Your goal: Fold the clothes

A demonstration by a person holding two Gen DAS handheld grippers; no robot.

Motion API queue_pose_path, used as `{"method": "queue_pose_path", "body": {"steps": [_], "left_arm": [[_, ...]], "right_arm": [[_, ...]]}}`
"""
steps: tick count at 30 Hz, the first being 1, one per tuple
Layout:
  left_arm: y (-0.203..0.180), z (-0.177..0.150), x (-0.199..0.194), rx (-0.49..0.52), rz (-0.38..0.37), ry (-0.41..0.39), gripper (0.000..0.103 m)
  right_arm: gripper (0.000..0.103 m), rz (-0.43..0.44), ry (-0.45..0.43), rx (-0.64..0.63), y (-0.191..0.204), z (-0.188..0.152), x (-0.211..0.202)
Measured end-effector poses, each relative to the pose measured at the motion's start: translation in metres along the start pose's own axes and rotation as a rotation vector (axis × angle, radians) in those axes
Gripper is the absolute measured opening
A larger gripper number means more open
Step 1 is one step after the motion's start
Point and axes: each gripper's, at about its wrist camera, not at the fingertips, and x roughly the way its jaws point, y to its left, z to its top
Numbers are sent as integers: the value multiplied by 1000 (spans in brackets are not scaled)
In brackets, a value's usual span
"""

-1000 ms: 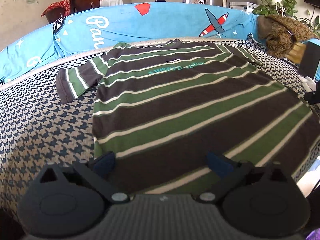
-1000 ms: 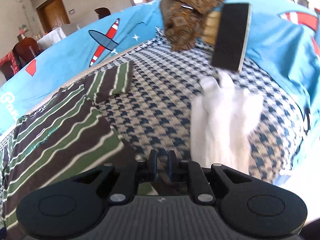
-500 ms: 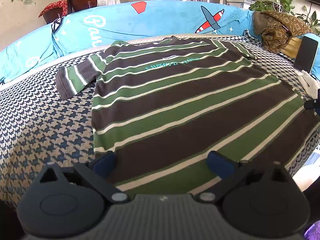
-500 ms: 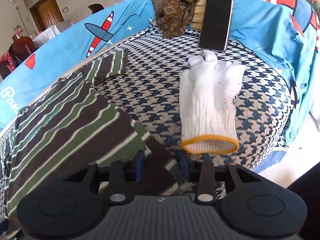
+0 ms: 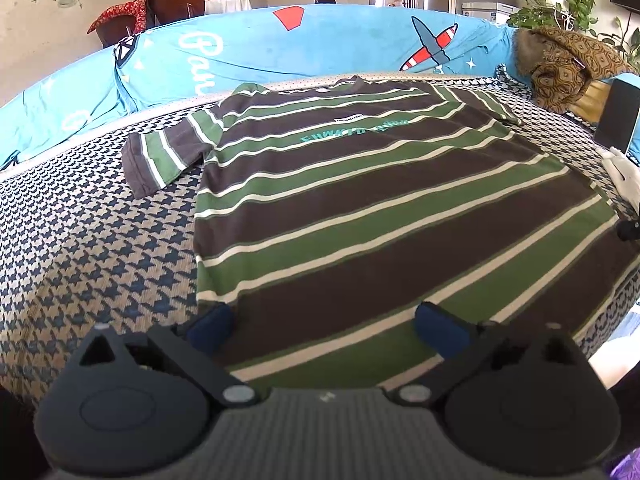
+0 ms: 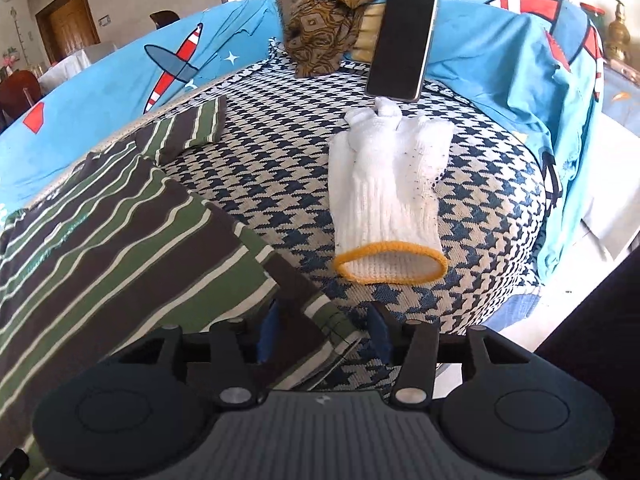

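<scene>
A brown, green and white striped T-shirt (image 5: 360, 208) lies spread flat on the houndstooth sofa cover (image 5: 88, 248), collar toward the blue backrest. My left gripper (image 5: 326, 326) is open over the shirt's near hem, close to its left bottom corner. In the right wrist view, the same T-shirt (image 6: 100, 248) fills the left side, and my right gripper (image 6: 324, 332) is open with the shirt's right bottom corner lying between its blue pads (image 6: 266, 332). The cloth is not pinched.
A white knit glove (image 6: 388, 196) with an orange cuff lies just right of the shirt. A dark phone (image 6: 404, 44) leans against a brown patterned cloth (image 6: 324, 20) at the back. The blue sofa throw (image 5: 280, 52) rings the seat. The seat's front edge drops off near both grippers.
My right gripper went from shut to open and moved back, leaving the shirt's corner between its pads. The left gripper stayed open and rose slightly; the shirt now lies flatter.
</scene>
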Motion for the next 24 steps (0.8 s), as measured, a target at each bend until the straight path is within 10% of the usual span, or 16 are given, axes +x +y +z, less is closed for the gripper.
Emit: {"method": "queue_pose_path", "body": {"steps": [12,24], "left_arm": [[-1,-2,1,1,6,16,102],[-5,-7,-2,8,10,36,102]], "right_arm": [[8,-12,-57,-98,16,-6,-6],[3,-74,-58,16,-2,1,-11]]}}
